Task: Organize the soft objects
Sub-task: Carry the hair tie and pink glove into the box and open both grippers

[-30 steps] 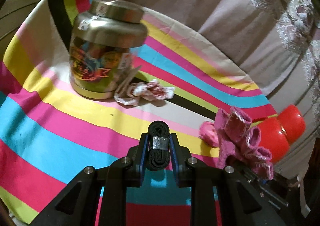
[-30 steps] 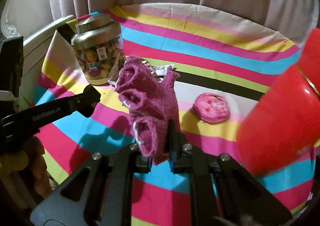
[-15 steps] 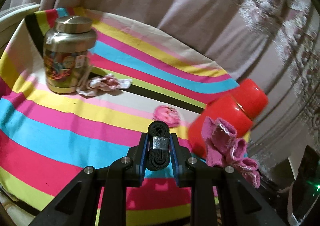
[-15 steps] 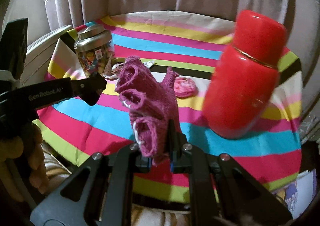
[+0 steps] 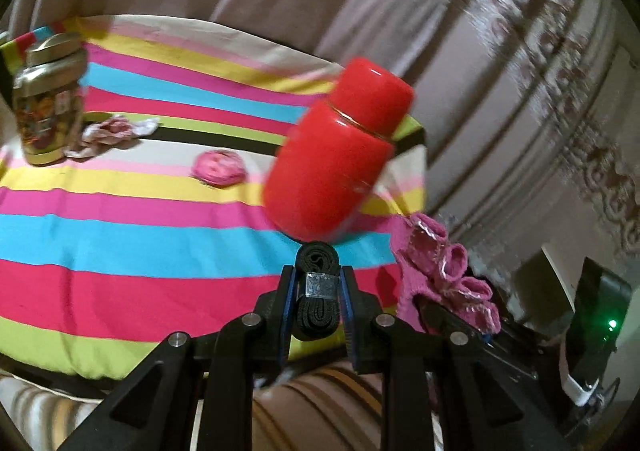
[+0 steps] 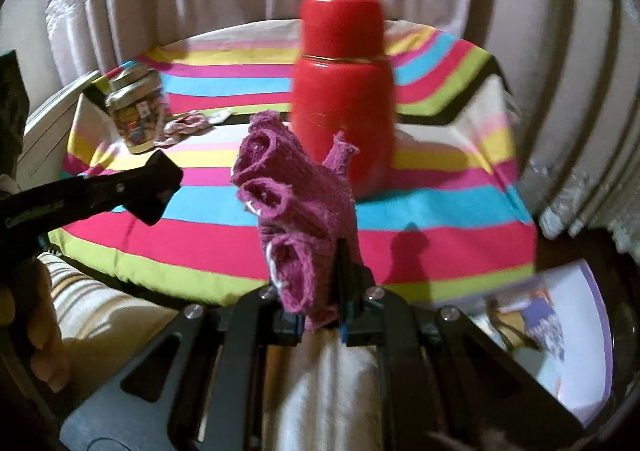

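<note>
Magenta knitted glove [image 6: 298, 207] upright (fingers curled), rolled black strap [image 5: 317, 287], pink pouch [image 5: 219, 168] lying on cloth

I'm seeing the red flask [image 6: 344, 91] standing straight ahead, blocking the middle of the striped cloth [image 5: 120, 243]. Wide bare stripes are lying open between it and the tin jar [image 5: 48, 107], though blur is probably hiding detail.

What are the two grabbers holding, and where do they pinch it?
The left gripper pinches a rolled black strap across its middle. The right gripper pinches a pink knitted glove at its lower end, fingers pointing away.
</note>
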Demonstrator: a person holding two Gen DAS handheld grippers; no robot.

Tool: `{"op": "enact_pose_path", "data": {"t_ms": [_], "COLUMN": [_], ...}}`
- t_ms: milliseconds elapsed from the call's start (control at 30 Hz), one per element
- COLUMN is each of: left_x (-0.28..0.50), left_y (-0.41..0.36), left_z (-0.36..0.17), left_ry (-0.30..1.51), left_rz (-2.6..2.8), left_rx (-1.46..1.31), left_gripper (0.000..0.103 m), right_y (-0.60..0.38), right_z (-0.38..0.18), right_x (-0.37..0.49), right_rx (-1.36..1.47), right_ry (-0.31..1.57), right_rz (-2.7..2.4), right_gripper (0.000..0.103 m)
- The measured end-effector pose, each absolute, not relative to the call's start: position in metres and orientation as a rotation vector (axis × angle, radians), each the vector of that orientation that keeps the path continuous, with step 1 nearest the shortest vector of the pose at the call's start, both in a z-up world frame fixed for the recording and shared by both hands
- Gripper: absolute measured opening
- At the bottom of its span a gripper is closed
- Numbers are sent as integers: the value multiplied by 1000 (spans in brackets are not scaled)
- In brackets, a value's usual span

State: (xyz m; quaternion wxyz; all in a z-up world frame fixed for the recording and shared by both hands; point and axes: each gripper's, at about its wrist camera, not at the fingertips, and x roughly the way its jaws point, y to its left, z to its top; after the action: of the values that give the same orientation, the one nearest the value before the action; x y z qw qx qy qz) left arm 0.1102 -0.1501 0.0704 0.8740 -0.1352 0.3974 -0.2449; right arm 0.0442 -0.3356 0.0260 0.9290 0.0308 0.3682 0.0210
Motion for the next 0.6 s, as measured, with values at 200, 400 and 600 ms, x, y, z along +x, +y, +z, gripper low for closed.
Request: {"op": "enact_pose_path", "data": {"t_ms": [200, 400, 600], "left_x": [88, 66, 47], "left_y": [-189, -232, -271], "left_z": [73, 74, 75], "left_ry": [853, 882, 901], "left_rz": [-596, -689, -770], "left_rx": [-224, -170, -124], "left_gripper": [22, 22, 22], "right_y": [-371, -406, -447], "right_z": [24, 29, 30], "right_x": [17, -9, -34], "right_rx": [99, 130, 165], "right_ry": [759, 744, 740], "right_rz": [-28, -98, -198], "right_gripper": [15, 15, 15]}}
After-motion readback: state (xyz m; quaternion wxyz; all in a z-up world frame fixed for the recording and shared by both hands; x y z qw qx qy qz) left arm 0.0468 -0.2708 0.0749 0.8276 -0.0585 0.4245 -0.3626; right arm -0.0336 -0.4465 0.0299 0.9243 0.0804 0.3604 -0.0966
